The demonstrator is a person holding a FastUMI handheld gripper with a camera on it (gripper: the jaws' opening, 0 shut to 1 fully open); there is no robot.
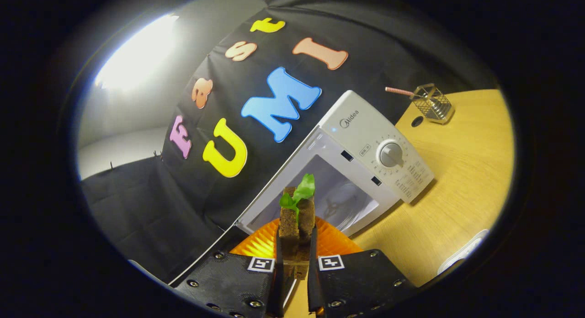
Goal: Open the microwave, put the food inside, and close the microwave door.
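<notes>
The gripper (295, 258) holds a brown sandwich of two bread slices with a green lettuce leaf sticking out (297, 217). Both fingers squeeze the sandwich from its two sides, so it stands up tall between them and cannot fall. The leaf pokes out at the far end, away from the fingers.

Just under the sandwich sits an orange ribbed paper plate (256, 245). It cannot be told if the sandwich touches the plate or hangs a little above it. It looks like the plate is where the food was waiting.

Beyond the sandwich is the white box-shaped microwave (356, 126). Its door is open, and the open door (201, 258) swings out on the near left side. That leaves the way clear, so the pale inside (338, 194) with its glass turning plate can be seen. The round grey dial (390, 154) is on the panel at the right side of the microwave.

The whole scene looks tilted because the gripper is turned to one side. The microwave stands on a light wooden table (461, 194). Far to the right, well apart from the microwave, is a small wire mesh holder with a pink stick in it (432, 103).

The opening step looks done. The food seems ready to go into the microwave next, and the door is not yet closed
</notes>
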